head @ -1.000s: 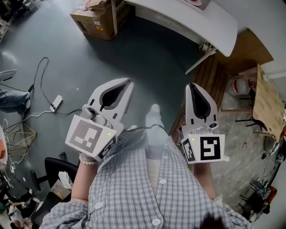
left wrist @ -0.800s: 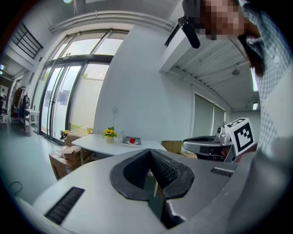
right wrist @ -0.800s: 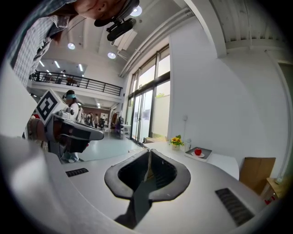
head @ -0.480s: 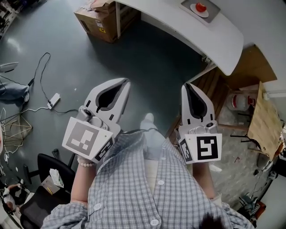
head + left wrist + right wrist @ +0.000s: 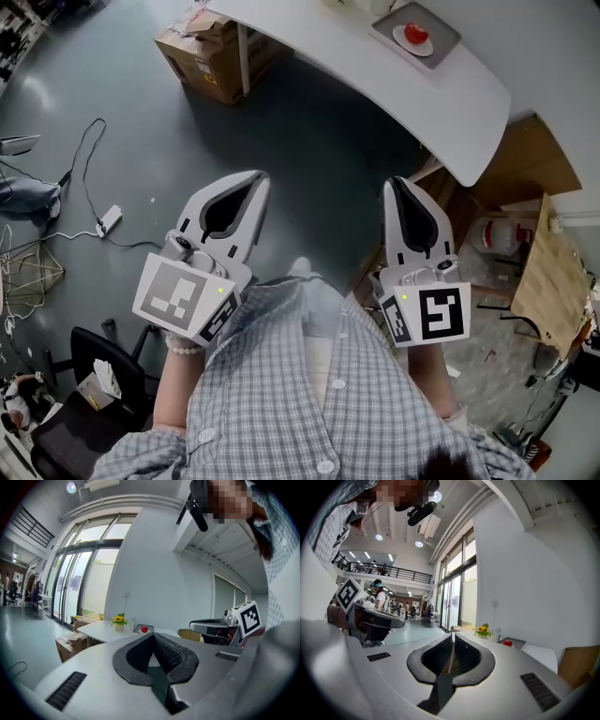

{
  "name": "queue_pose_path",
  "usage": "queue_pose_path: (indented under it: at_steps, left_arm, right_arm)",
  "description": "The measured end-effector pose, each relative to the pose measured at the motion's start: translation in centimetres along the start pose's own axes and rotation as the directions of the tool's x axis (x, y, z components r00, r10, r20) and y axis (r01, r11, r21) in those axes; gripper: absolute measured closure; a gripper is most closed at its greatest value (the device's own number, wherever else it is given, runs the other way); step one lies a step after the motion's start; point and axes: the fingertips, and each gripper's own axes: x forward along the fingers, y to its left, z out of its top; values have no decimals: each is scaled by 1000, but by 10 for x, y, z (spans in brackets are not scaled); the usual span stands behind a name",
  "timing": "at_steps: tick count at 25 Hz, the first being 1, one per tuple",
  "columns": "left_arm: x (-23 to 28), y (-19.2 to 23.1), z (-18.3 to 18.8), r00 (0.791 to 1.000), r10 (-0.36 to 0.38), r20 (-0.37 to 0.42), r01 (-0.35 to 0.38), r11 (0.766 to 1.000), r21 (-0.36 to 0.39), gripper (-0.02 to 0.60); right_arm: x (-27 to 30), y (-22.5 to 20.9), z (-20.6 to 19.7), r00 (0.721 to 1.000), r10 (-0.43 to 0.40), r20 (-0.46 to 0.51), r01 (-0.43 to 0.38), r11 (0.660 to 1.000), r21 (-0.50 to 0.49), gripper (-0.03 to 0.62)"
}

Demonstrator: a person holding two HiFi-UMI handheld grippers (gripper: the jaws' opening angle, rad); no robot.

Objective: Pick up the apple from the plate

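Apple (image 5: 416, 34) not yet reached, left on plate (image 5: 409, 46) on far counter (image 5: 375, 80); had left gripper (image 5: 257, 178), right gripper (image 5: 395, 181) both closed, empty, well short.

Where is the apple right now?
The apple sits at the head view's top right, on a white plate on a grey tray on the white table, far ahead of the left gripper and right gripper.
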Motion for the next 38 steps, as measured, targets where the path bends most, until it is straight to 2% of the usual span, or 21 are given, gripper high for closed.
queue_pose_path:
  at_steps: [8,16,20,30,38]
  left_arm:
    - [33,-11,7,1000,2,9,-2,1000,11,571]
    - [54,-17,12,1000,-19,19,19,1000,12,571]
    - [72,-19,16,998,-58,27,58,998,21,571]
    - [133,-7,31,985,-173,31,171,984,48,571]
    - [185,27,46,972,-236,18,235,971,37,571]
  right_arm:
    - [1,-39,-5,1000,-22,-1,22,1000,9,562]
    - [3,-54,-10,999,-38,-3,38,999,17,562]
    - [7,-60,-13,998,-61,-13,61,998,6,562]
    - [30,-106,-15,982,-186,-32,187,982,16,562]
    - [78,-129,-8,969,-242,-51,242,970,11,562]
